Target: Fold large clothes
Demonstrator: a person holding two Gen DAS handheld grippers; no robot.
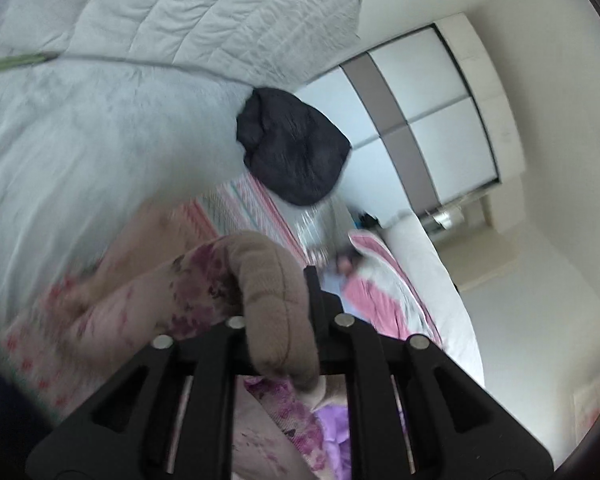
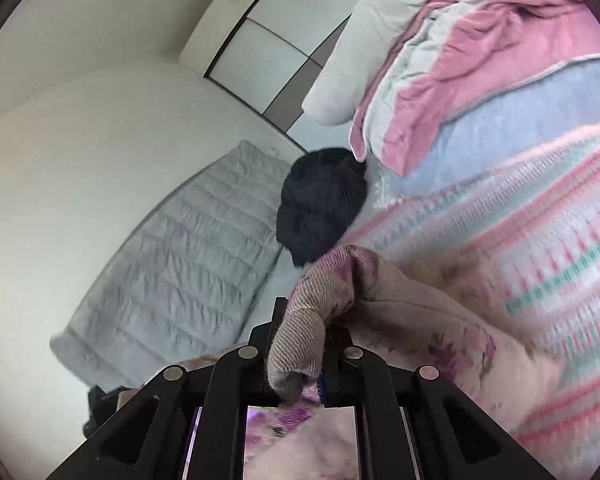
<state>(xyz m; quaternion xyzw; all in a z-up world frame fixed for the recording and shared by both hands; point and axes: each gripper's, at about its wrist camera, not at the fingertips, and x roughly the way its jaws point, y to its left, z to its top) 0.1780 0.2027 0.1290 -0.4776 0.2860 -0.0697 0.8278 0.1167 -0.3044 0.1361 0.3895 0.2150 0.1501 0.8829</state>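
A: Containers?
B: None in view. Just a bed (image 2: 500, 240) w/ striped cover, holding a dark bundle (image 2: 322, 204), grey quilted blanket (image 2: 172, 264), pink/white duvet (image 2: 480, 60) and a white pillow (image 2: 364, 40). Wardrobe (image 1: 432, 120) behind.

A: Garment?
B: Beige floral garment (image 2: 420, 320), lifted off the cover, strung between both grippers. Can't tell its long axis, too bunched and blurred. In the right wrist view it trails away to the right over the stripes; in the left wrist view it trails off left.

A: Left gripper (image 1: 292, 308)?
B: Jaws close together, a thick brown fold of the garment between them and draped over the front. Can't tell if the pads actually press on it.

A: Right gripper (image 2: 300, 340)?
B: Pressed nearly together, pinching a ribbed fold of the same garment; the fold's end hangs down in front.
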